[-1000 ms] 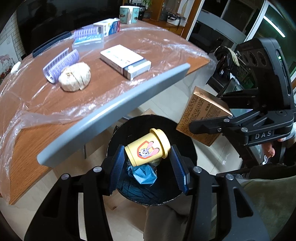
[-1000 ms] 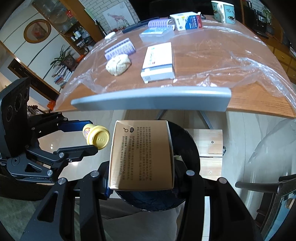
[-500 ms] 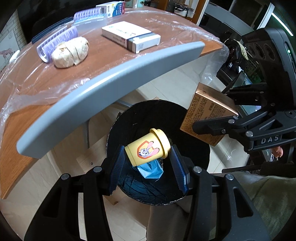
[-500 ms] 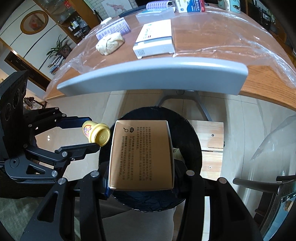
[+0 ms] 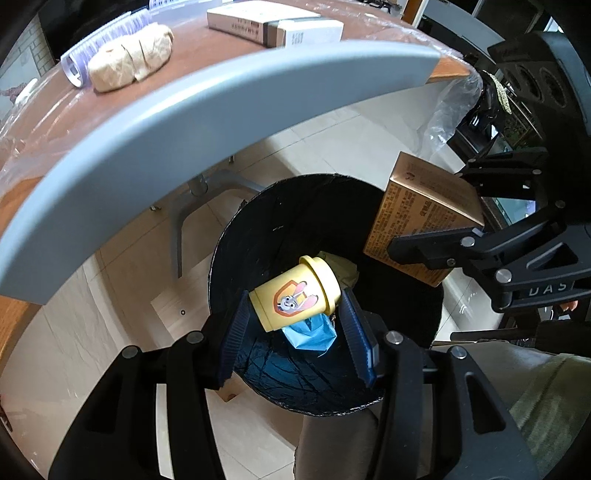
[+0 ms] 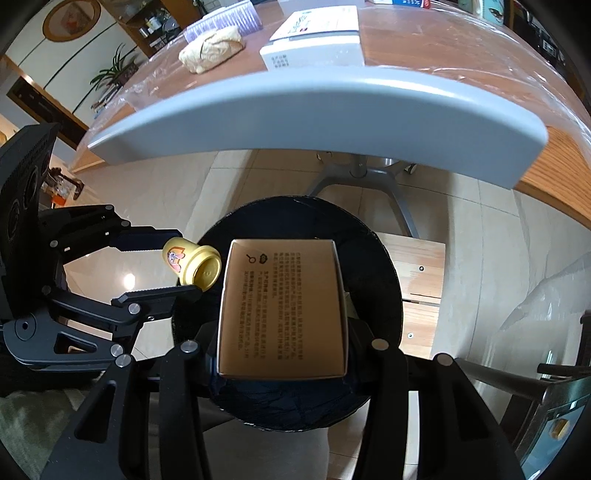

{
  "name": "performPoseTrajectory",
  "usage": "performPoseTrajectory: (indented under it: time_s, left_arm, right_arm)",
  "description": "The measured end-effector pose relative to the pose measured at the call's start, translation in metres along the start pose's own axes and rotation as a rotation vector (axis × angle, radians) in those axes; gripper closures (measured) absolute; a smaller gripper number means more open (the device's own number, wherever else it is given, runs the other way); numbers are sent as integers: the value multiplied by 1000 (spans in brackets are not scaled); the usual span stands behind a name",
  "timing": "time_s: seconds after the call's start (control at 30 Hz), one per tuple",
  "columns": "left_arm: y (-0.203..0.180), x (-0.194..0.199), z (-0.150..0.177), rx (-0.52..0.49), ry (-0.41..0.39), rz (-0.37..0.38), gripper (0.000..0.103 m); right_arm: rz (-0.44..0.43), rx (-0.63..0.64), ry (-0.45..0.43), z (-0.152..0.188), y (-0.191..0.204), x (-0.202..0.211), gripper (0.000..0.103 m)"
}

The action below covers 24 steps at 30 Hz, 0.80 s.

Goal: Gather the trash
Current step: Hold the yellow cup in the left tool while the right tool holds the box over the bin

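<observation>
Both hands have dropped over the last second, so the table edge point(image 5: 221, 122) now arcs high across each view and the black-lined trash bin point(image 5: 258, 229) fills the space beneath the loads. The left gripper point(image 5: 295, 314) pinches a small yellow lidded cup point(image 5: 295, 295) with a cartoon rabbit on it, lying sideways between the blue pads point(image 5: 236, 332) over the bin's mouth, above a crumpled blue wrapper point(image 5: 310, 332) already inside. The right gripper point(image 6: 282, 332) clamps a tan printed cardboard box point(image 6: 282, 306), hanging over the same opening just beside the cup. Neither grip has loosened. Both pieces look placed for release; on the table a wrapped beige bundle point(image 5: 129, 62) and white boxes point(image 5: 273, 22) await collection
</observation>
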<state>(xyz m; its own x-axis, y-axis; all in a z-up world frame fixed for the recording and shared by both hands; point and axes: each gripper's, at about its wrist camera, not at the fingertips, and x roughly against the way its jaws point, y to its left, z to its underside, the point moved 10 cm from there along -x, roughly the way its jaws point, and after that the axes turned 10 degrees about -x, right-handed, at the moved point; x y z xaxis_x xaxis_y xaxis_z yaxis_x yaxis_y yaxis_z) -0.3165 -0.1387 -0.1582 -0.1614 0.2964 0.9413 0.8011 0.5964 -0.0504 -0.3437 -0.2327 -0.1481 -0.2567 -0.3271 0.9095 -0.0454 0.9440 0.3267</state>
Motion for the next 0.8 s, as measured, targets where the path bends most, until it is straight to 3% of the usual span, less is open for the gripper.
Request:
performPoseTrajectory:
  time_s: [0.8]
  left_arm:
    - [3, -27, 0, -21, 64, -36, 52]
  right_arm:
    - [77, 10, 70, 6, -19, -31, 56]
